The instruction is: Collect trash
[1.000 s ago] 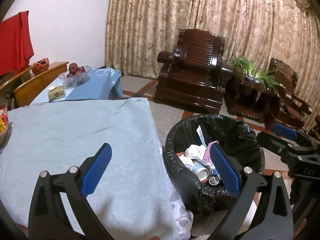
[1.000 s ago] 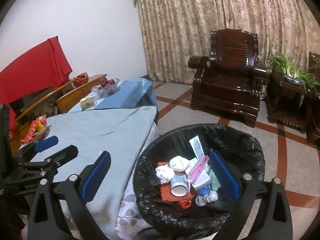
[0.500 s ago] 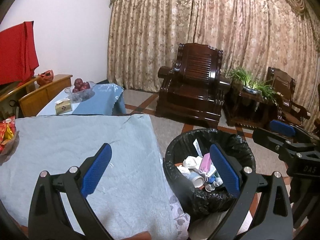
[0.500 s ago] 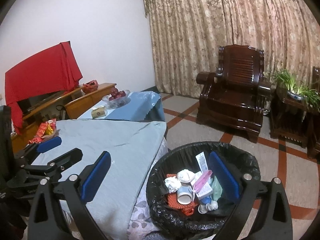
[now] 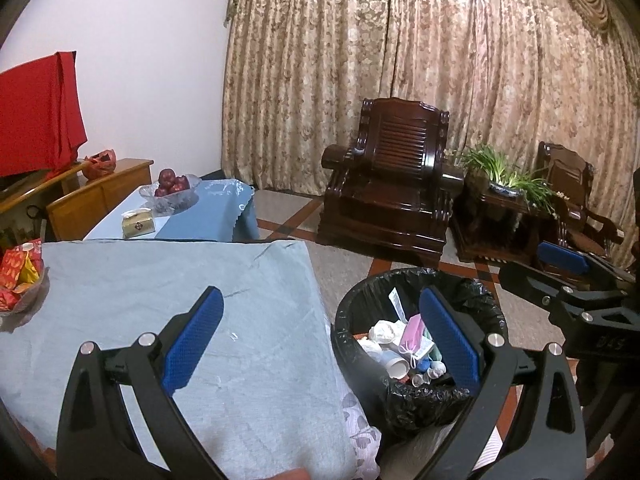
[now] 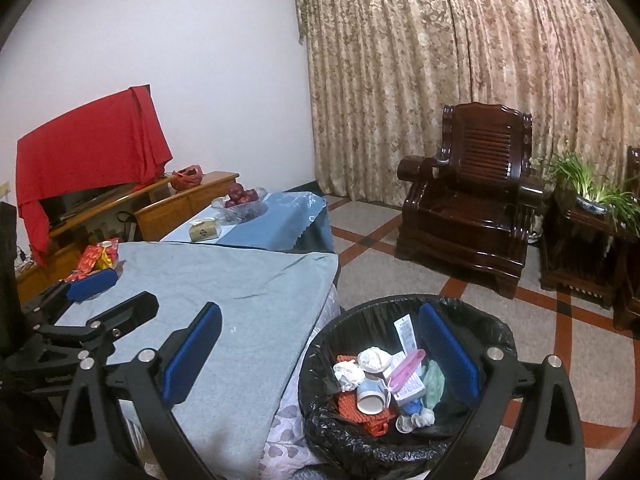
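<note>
The left claw (image 5: 320, 340) hangs with its blue-padded fingers spread wide apart and nothing between them, above the near edge of the desk covered in a pale blue-grey cloth (image 5: 160, 280). Its right finger lies in front of the round bin lined with a black plastic bag (image 5: 352, 320), which stands on the tiled floor just beside the desk's right edge.

The right claw (image 6: 320, 344) is likewise spread wide and empty; the bin (image 6: 316, 364) sits under and just ahead of its right finger, and the cloth-covered desk (image 6: 240, 280) lies beneath its left finger.

Inside the bin lies the collected trash: crumpled white tissues (image 6: 362, 362), a white paper cup on its side (image 6: 370, 398), a pink flat packet (image 6: 406, 366), a red woven piece (image 6: 350, 402) and a pale green scrap (image 6: 434, 384).

Far ahead of both claws stand a dark carved wooden armchair (image 6: 472, 196) and patterned beige curtains (image 6: 460, 60). Left of the left claw, a glass dish of red and yellow packets (image 5: 18, 276) rests on the desk.
</note>
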{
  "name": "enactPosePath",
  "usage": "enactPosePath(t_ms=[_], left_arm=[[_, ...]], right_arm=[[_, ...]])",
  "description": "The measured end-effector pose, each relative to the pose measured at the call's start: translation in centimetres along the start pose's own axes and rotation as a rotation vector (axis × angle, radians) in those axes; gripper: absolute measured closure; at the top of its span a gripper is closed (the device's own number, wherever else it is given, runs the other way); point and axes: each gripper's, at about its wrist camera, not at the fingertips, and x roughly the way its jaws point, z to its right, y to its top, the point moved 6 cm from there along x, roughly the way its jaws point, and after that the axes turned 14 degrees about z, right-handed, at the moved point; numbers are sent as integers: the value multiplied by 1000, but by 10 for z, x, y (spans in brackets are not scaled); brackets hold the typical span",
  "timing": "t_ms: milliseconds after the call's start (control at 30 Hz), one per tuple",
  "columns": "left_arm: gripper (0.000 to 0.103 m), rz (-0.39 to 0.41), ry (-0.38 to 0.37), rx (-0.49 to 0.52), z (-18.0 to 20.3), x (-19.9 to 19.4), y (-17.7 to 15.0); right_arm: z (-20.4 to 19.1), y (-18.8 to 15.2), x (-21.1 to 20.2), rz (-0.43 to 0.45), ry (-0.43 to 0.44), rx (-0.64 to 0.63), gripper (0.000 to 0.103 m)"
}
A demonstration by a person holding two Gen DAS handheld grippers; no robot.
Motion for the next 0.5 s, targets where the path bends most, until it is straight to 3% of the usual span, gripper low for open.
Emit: enactPosePath(t_ms=[500], left_arm=[[7, 4, 10, -1, -3, -5, 2]], right_arm=[[-7, 0, 1, -1, 8, -8, 6]])
